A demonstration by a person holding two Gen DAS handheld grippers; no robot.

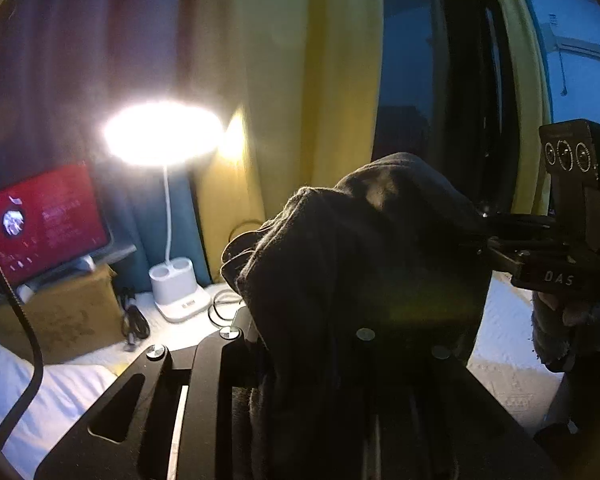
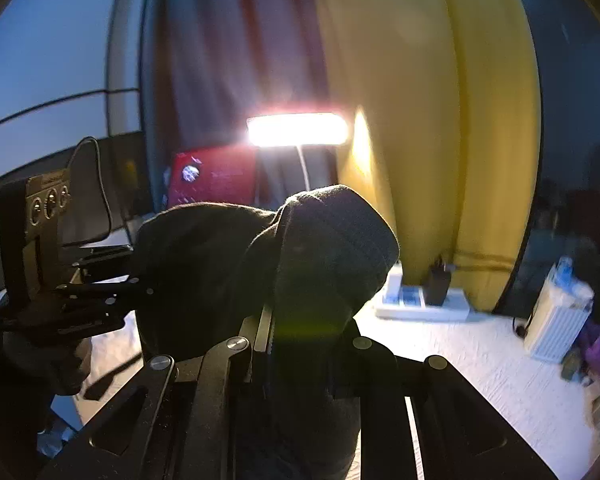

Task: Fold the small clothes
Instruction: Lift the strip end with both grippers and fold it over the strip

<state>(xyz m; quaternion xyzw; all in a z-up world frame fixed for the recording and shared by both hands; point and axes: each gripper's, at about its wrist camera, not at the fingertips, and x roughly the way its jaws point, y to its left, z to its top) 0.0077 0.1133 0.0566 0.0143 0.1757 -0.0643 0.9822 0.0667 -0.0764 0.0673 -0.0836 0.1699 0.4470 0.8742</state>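
Left wrist view: dark garment point(image 1: 364, 248), soft knit, likely light and limp, is hanging bunched in the air above the white table point(image 1: 508, 344). The left gripper point(image 1: 312, 344) is clamping its near edge; the right gripper point(image 1: 500, 240) is pinching the far edge. Best hold, by judgement: hems or corners, since folds are sagging between grips. A desk lamp point(image 1: 164, 132) is glaring behind.

Right wrist view: the same garment point(image 2: 300, 264), ribbed and matte, is draping over the right gripper point(image 2: 300, 344), which is gripping it; the left gripper point(image 2: 136, 284) is biting the cloth's other edge.
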